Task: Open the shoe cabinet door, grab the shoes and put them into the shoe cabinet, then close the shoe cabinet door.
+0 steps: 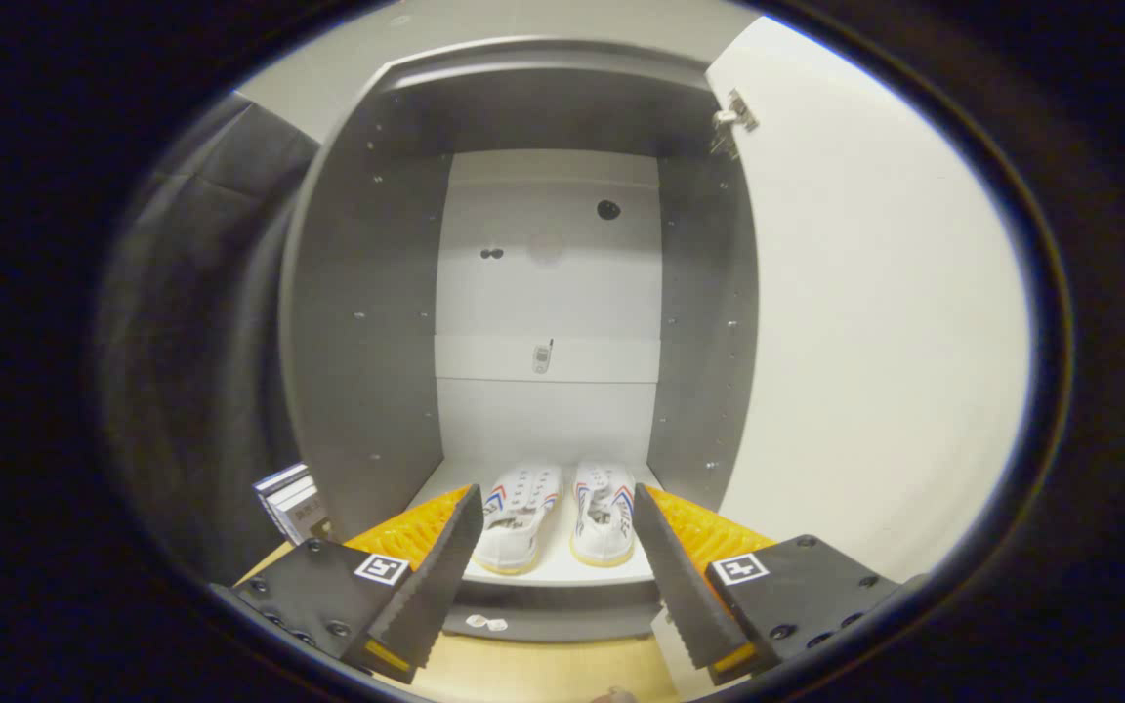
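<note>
My gripper is spread wide and empty, its fingers framing the two shoes that sit side by side just ahead on the cabinet floor. They look light and soft, best pinched at the stiffer heel. The one door stands open at the right; I judge it light, to be pushed at its free edge.

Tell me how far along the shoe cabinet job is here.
Done: the cabinet door stands open and the shoes sit side by side on the cabinet floor. In hand: nothing; the hand-held gripper is open, fingers apart in front of the shoes. Left: closing the door.
</note>
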